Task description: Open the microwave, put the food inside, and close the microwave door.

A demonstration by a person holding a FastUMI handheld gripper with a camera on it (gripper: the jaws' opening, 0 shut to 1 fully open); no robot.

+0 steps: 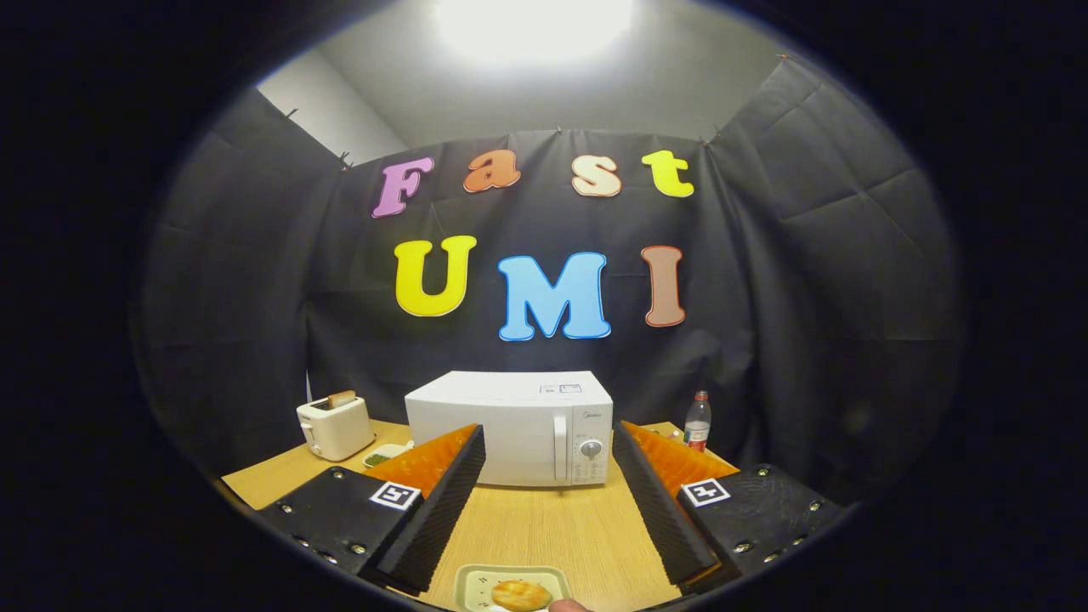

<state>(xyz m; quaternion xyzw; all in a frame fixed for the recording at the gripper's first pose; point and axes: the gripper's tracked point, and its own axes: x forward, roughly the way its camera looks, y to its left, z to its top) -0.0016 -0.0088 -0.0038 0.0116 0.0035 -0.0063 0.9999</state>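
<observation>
The gripper hangs wide open above the table, holding nothing. A plate with a bun lies between its fingers; beyond them stands the microwave, door closed, toaster and bottle flanking it.

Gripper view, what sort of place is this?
Likely a mock kitchen in a cloth-walled booth: a closed microwave, a toaster and a plate of food share a wooden table. The tool is open.
</observation>
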